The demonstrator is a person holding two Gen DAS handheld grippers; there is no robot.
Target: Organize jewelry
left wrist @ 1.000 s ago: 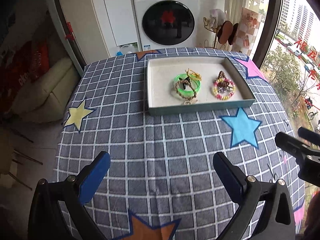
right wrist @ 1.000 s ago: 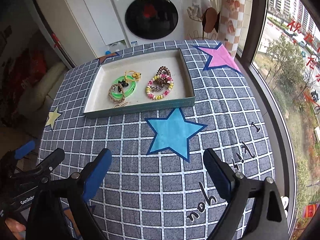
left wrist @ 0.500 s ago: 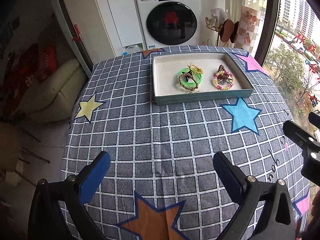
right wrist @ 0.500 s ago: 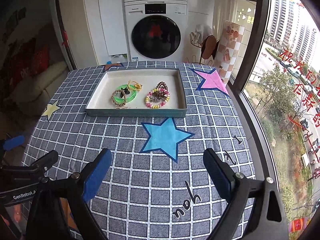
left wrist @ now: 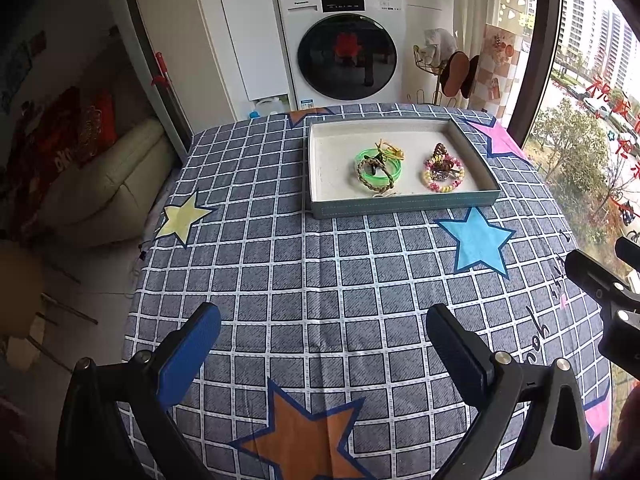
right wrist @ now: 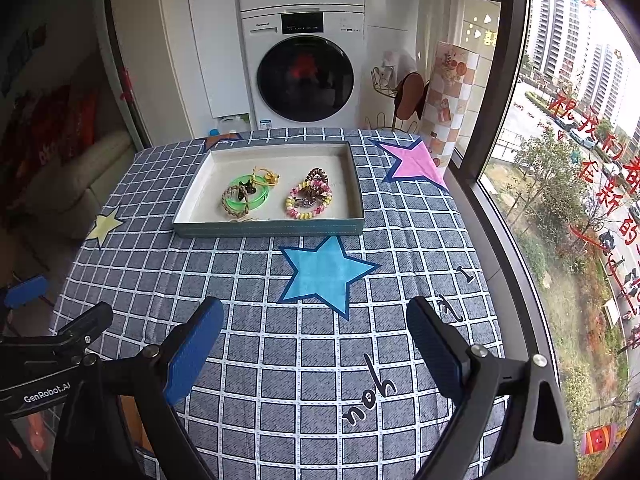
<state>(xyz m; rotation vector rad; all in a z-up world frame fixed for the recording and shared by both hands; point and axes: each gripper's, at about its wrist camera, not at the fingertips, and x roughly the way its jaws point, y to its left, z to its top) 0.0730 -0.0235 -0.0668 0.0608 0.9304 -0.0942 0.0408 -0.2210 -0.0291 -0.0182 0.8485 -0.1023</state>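
A shallow teal tray [left wrist: 404, 204] [right wrist: 272, 229] with a white inside stands at the far side of the table. In it lie a green bangle [left wrist: 394, 168] [right wrist: 262, 196] with a braided brown bracelet and a yellow cord piece over it, and to its right a pink-and-yellow coil bracelet [left wrist: 442, 186] [right wrist: 306, 212] with a brown coil tie. My left gripper [left wrist: 324, 336] is open and empty above the near table. My right gripper [right wrist: 316, 328] is open and empty, to the right of the left one.
The table wears a grey checked cloth [left wrist: 320, 272] with coloured stars. A washing machine [left wrist: 344, 44] stands behind it, a cream sofa [left wrist: 104, 176] to the left, a large window [right wrist: 580, 160] to the right. The right gripper shows at the left wrist view's right edge [left wrist: 600, 284].
Both grippers have pulled back and risen from the tray, so the tray looks smaller and farther. Both stay open and empty. The jewelry in the tray has not moved.
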